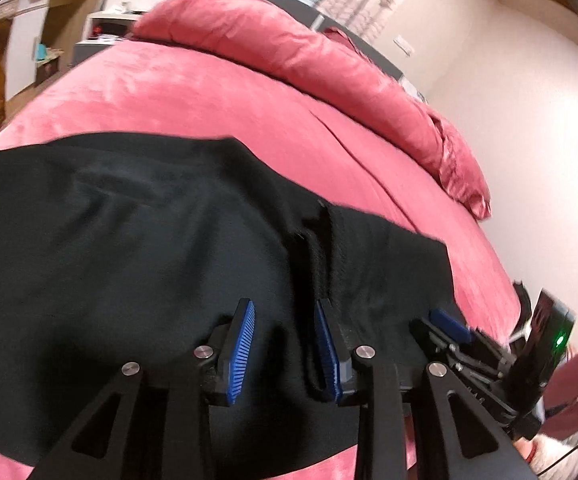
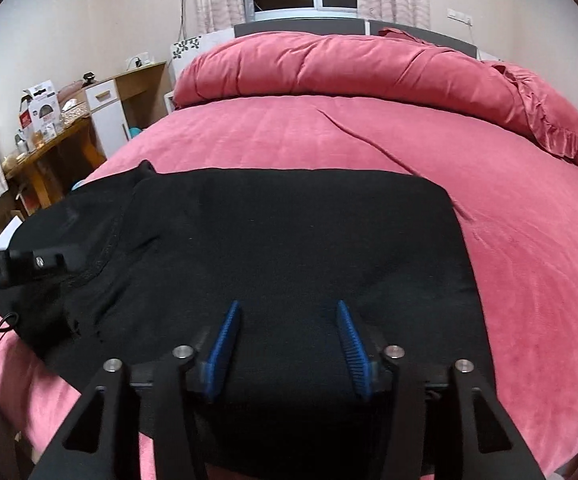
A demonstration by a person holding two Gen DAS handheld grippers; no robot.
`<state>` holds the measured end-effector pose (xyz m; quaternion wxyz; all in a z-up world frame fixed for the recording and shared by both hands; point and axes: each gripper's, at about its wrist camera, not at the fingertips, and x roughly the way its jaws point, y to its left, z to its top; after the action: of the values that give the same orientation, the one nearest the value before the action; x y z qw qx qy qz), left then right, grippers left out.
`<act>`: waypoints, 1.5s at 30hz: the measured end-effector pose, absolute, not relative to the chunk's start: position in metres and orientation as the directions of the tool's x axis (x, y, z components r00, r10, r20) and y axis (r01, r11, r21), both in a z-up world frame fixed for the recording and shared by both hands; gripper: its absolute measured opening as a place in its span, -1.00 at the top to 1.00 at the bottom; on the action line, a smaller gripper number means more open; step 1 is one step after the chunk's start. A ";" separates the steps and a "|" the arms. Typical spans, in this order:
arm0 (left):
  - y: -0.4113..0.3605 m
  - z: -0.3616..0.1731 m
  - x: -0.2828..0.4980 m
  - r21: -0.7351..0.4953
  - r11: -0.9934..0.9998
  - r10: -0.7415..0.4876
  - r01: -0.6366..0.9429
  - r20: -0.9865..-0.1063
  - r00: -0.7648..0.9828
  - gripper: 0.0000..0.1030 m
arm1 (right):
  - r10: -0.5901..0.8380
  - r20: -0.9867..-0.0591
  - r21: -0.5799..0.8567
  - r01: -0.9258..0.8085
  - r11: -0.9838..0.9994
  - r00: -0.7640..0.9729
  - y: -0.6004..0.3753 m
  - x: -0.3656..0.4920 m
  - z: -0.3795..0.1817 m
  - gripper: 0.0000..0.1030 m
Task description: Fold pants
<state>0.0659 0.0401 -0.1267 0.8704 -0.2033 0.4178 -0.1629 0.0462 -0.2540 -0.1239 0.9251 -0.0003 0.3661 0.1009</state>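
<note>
On the pink bed (image 2: 369,140), black pants (image 2: 289,240) are laid flat near the front edge, already doubled into a broad slab with a looser bunched part to the left. Left gripper (image 1: 285,354) is seen with jaws apart, nothing pinched, cloth lying under the pads; a dark fold ridge runs just ahead of it. Right gripper (image 2: 291,348) is spread wider, empty, hovering over the near hem.

Risks, judged: if only the top layer is pinched, the layers could slide apart and the fold would skew; the plush cover could drag the fabric and wrinkle it; the bunched left side could be trapped inside the next fold.

Pants look like matte, soft knit, limp. Bed cover is velvety, faintly quilted. Rumpled pink duvet (image 2: 349,64) is heaped by the headboard. Pads are ribbed, blue.
</note>
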 end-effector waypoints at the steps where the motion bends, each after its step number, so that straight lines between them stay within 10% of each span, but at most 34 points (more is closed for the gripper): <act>1: 0.051 -0.124 0.064 -0.499 0.862 -0.444 0.091 -0.656 0.610 0.39 | 0.184 -0.677 0.069 -0.187 0.980 0.712 -0.253 0.046 -0.124 -0.04; 22: 0.280 -0.103 -0.028 -0.550 0.691 -0.063 -0.468 -0.691 0.720 -0.01 | 0.207 -0.670 0.101 -0.189 0.977 0.713 -0.259 0.043 -0.122 -0.05; 45: 0.283 -0.161 -0.042 -0.599 0.496 -0.220 -0.629 -0.787 0.576 0.02 | 0.217 -0.666 0.112 -0.192 0.975 0.713 -0.261 0.043 -0.123 -0.07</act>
<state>-0.0424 0.2833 -0.1606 0.7449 -0.4830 0.4393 0.1372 0.0431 -0.2612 -0.1227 0.9254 0.0174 0.3621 0.1103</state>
